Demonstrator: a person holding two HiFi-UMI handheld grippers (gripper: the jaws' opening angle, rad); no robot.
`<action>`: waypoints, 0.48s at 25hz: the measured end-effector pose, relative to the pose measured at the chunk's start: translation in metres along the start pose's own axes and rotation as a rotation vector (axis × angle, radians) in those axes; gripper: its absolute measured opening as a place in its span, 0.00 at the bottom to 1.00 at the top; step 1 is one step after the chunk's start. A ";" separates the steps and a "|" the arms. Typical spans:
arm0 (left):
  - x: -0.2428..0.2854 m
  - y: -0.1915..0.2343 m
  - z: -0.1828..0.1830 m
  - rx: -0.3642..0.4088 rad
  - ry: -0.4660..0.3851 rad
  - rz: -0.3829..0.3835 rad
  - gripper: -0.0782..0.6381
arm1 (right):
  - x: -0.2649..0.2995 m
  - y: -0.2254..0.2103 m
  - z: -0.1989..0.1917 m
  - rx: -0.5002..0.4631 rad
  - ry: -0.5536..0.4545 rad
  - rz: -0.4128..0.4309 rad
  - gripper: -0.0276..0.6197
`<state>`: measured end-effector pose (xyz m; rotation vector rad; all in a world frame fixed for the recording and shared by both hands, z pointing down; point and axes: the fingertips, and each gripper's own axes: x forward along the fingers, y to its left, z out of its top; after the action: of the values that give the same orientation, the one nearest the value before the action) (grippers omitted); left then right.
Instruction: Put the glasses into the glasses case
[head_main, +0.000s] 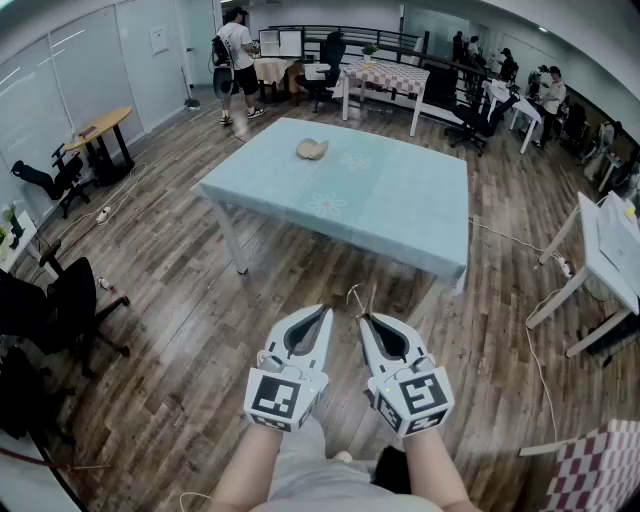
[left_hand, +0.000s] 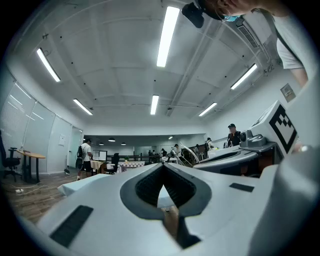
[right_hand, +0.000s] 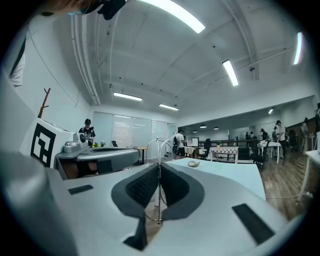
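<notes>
Office room, wood floor (head_main: 180, 290). Worktop (head_main: 400, 215) w/ pale blue cloth stands ahead, well apart from both claws. Beige case (head_main: 312, 149) lies on worktop's far part, contents not discernible. R claw (head_main: 363, 319) closed on thin wire glasses (right_hand: 159, 150), held over floor. L claw (head_main: 326, 311) closed, nothing btwn jaws. Person (head_main: 237, 65) in bkgd.

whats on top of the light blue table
Only one small beige rounded case, lying toward the far end of the pale blue cloth-covered table. Whether anything is inside it cannot be seen.
</notes>
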<state>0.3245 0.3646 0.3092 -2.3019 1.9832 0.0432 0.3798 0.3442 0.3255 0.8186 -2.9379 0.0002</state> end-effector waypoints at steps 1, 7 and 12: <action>0.001 0.002 0.000 0.008 -0.001 0.001 0.12 | 0.004 0.001 0.001 -0.006 -0.005 0.003 0.07; 0.005 0.015 -0.004 0.016 -0.003 0.005 0.12 | 0.020 0.005 0.000 -0.024 -0.007 0.016 0.07; 0.011 0.029 -0.009 0.004 0.001 0.019 0.12 | 0.036 -0.001 -0.003 -0.018 0.005 0.018 0.07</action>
<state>0.2974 0.3482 0.3152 -2.2811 2.0044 0.0390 0.3498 0.3252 0.3313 0.7886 -2.9359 -0.0224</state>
